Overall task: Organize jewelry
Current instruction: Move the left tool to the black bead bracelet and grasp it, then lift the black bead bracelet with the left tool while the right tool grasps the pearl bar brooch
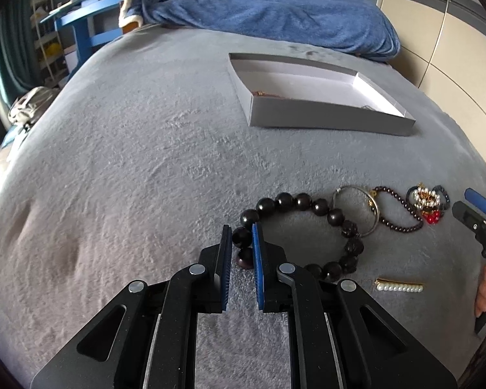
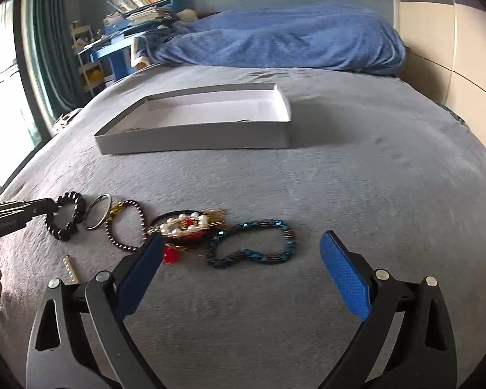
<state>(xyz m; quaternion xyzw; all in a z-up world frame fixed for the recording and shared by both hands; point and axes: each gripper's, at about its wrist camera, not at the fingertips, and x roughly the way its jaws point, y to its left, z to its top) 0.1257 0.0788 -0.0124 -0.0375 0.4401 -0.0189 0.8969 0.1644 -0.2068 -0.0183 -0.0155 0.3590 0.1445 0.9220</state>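
Gripping one bead of the bracelet (image 1: 307,227), the left gripper (image 1: 242,236) should lift slowly toward the box (image 1: 324,118) ahead; right gripper (image 2: 243,246) stands wide, empty.

Box (image 1: 327,118) sits on bed (image 1: 145,149), behind jewelry row; blanket (image 1: 275,13) heaped further back, desk (image 1: 87,26) off bed's far left corner. Row L to R, left wrist view: big-bead bracelet (image 1: 307,204), bangle (image 1: 356,210) overlapping it, small-bead bracelet (image 1: 401,214), pearl piece (image 1: 426,199). Pearl bar (image 1: 400,287) lies in front of row. Chain bracelet (image 2: 252,243) at R end, w/ right gripper (image 2: 243,249) just before it. Left gripper (image 1: 242,236) at big-bead bracelet's L side, a bead betw. jaws
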